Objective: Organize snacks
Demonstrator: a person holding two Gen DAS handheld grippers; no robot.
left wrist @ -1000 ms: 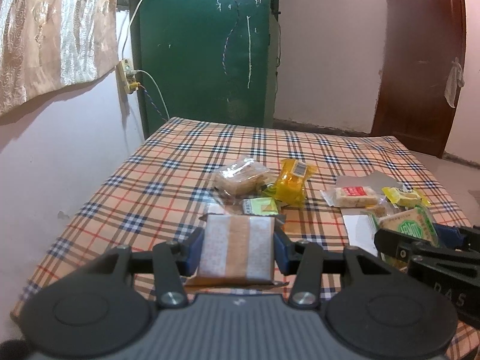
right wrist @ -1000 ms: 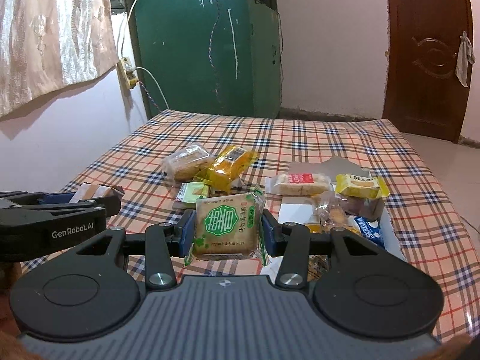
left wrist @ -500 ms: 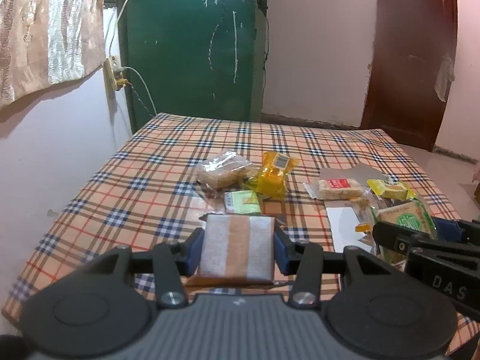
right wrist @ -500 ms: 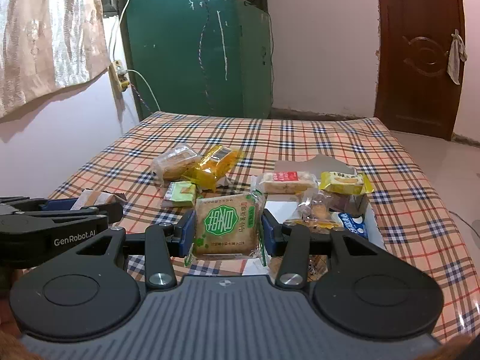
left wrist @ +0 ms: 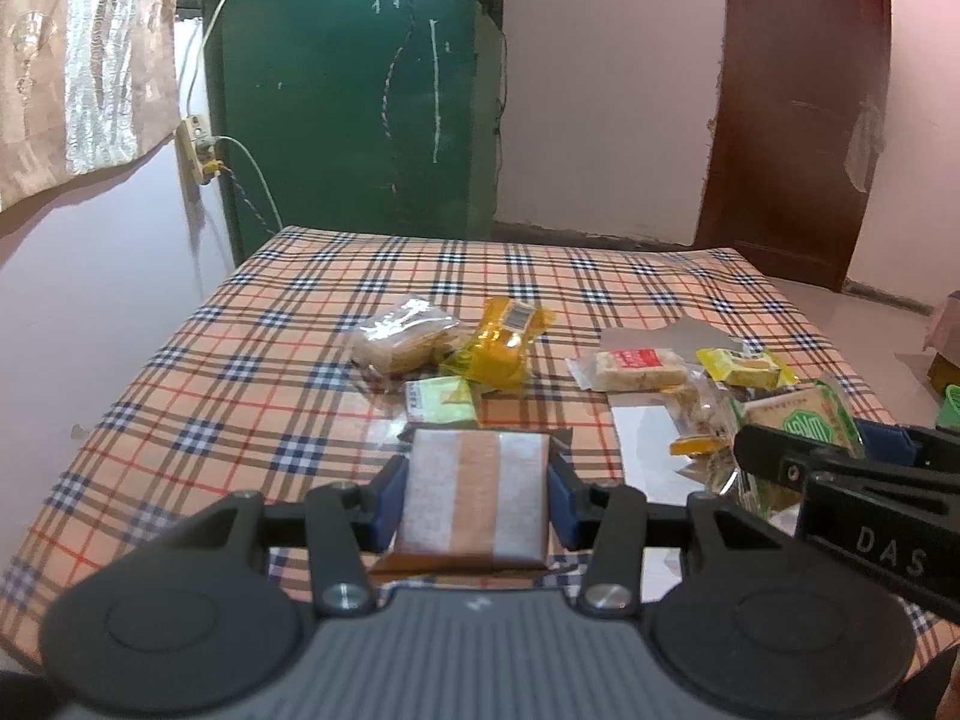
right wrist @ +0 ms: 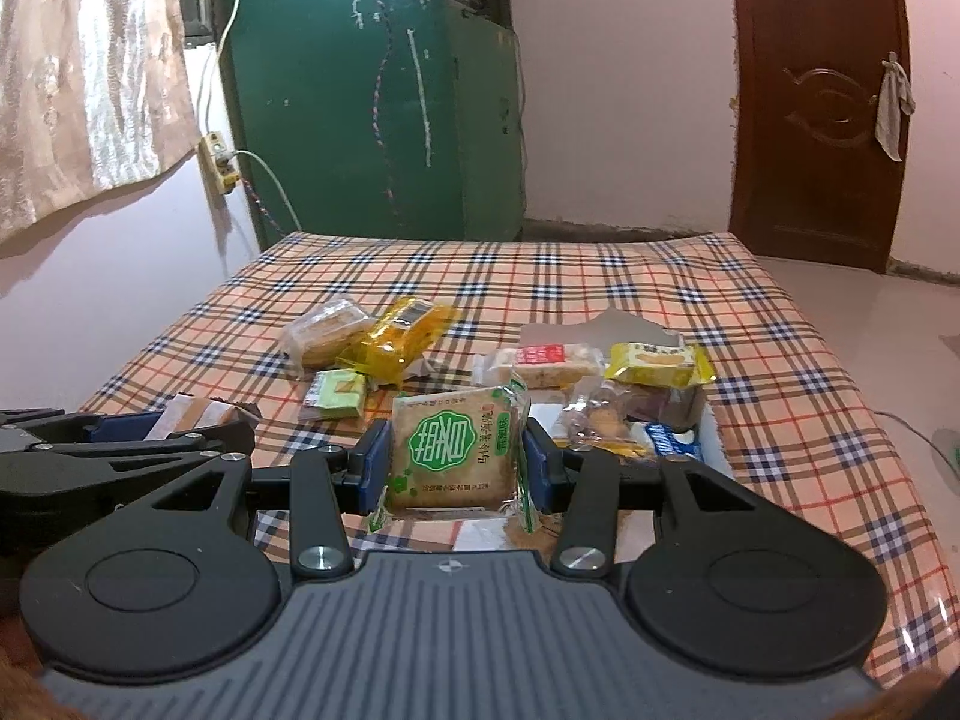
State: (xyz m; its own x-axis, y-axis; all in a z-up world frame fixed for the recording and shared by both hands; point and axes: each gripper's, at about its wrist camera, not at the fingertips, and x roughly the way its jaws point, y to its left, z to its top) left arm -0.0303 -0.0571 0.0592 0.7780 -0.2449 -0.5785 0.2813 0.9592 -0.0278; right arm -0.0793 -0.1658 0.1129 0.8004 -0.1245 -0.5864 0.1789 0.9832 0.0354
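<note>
My left gripper is shut on a flat brown-and-silver packet, held just above the near part of the plaid cloth. My right gripper is shut on a square cracker packet with green print. The two grippers are side by side, and each shows in the other's view: the right gripper and the left gripper. On the cloth ahead lie a clear biscuit packet, a yellow packet and a small green packet.
A low white box at the right holds several snacks, among them a red-labelled bar, a yellow packet and a blue packet. The pink wall runs along the left edge; a green door and a brown door stand behind.
Both grippers keep the same hold on their packets. Both views have swung slightly, so the loose snacks on the cloth sit a little further left in the picture.
</note>
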